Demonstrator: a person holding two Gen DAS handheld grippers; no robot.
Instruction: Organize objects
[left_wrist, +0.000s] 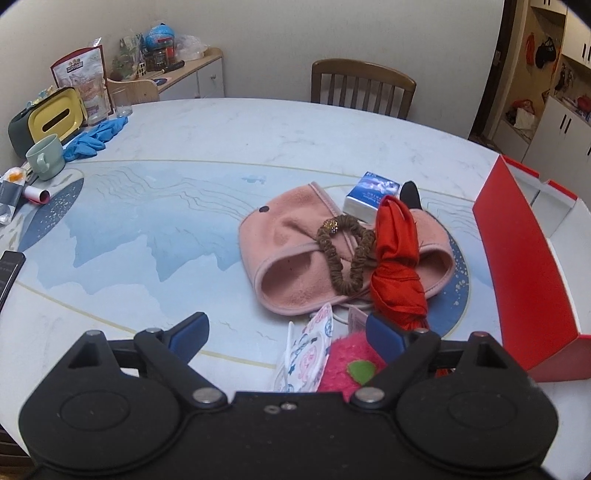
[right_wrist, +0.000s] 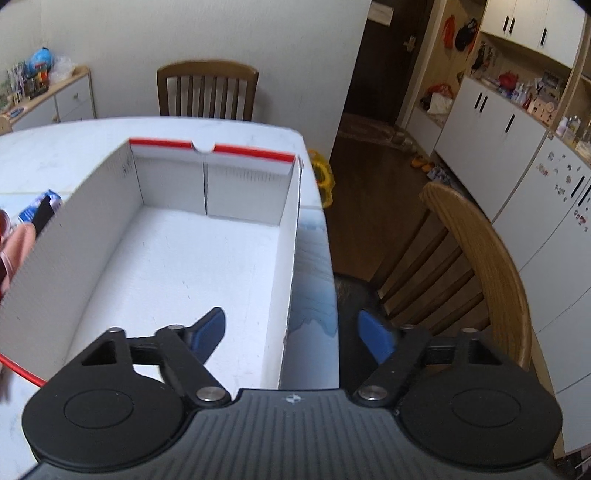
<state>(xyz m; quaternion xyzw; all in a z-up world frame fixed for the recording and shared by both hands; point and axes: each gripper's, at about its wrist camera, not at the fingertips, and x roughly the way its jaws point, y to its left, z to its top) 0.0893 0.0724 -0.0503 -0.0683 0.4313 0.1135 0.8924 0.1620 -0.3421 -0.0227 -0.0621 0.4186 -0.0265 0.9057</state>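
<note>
A pile lies on the table (left_wrist: 184, 147) in the left wrist view: a pink fleece hat (left_wrist: 291, 254), a brown scrunchie (left_wrist: 345, 254) on it, a folded red cloth (left_wrist: 397, 266), a blue-white tissue pack (left_wrist: 371, 197), a patterned pouch (left_wrist: 306, 354) and a pink fluffy toy (left_wrist: 351, 363). My left gripper (left_wrist: 286, 338) is open, low over the pouch and toy. The red box (left_wrist: 524, 266) stands to the right. In the right wrist view my right gripper (right_wrist: 291, 332) is open, straddling the right wall of the box (right_wrist: 291, 236), whose white inside holds nothing.
At the far left are a green mug (left_wrist: 46, 157), blue gloves (left_wrist: 94, 136), a yellow tissue holder (left_wrist: 48, 118) and a glass (left_wrist: 121, 101). A phone (left_wrist: 9, 271) lies at the left edge. Wooden chairs stand behind the table (left_wrist: 362, 86) and to its right (right_wrist: 476, 266).
</note>
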